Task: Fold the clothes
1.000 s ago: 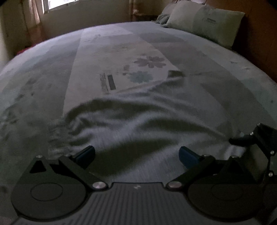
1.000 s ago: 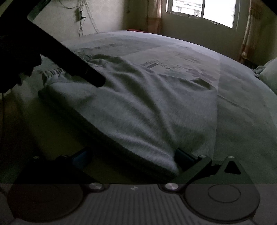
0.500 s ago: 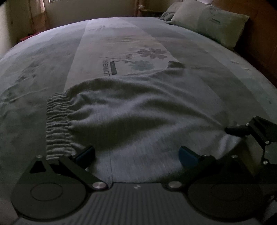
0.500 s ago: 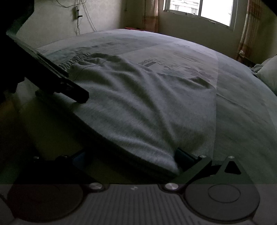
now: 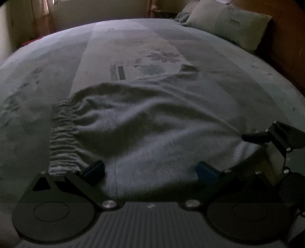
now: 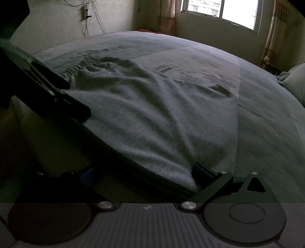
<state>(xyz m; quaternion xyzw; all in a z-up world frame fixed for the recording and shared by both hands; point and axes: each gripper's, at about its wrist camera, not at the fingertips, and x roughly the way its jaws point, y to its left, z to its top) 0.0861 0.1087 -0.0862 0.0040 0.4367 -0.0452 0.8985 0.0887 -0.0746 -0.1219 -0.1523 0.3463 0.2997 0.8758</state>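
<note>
A grey garment [image 5: 152, 129] with a gathered elastic waistband [image 5: 61, 137] lies spread on the bed, humped and rippled in the middle. My left gripper [image 5: 150, 170] is open over its near edge, blue-padded fingers wide apart, with cloth lying between them. In the right wrist view the garment [image 6: 156, 114] runs to the bed's near edge. My right gripper [image 6: 144, 174] is open, and a corner of the cloth rests against its right finger [image 6: 205, 171]. The left gripper shows there as a dark bar [image 6: 63, 99] at the waistband end. The right gripper [image 5: 266, 136] appears at the left view's right side.
The bed [image 5: 57, 66] has a grey-green sheet with a pale flowered stripe [image 5: 162, 57]. Pillows [image 5: 228, 21] lie by a wooden headboard at the far right. A window [image 6: 223, 11] and curtains stand beyond the bed, with a wall cable [image 6: 85, 17] at the left.
The garment went from lying fairly flat half a second ago to humped and wrinkled in the middle. The left gripper has shifted slightly lower along the cloth's near edge.
</note>
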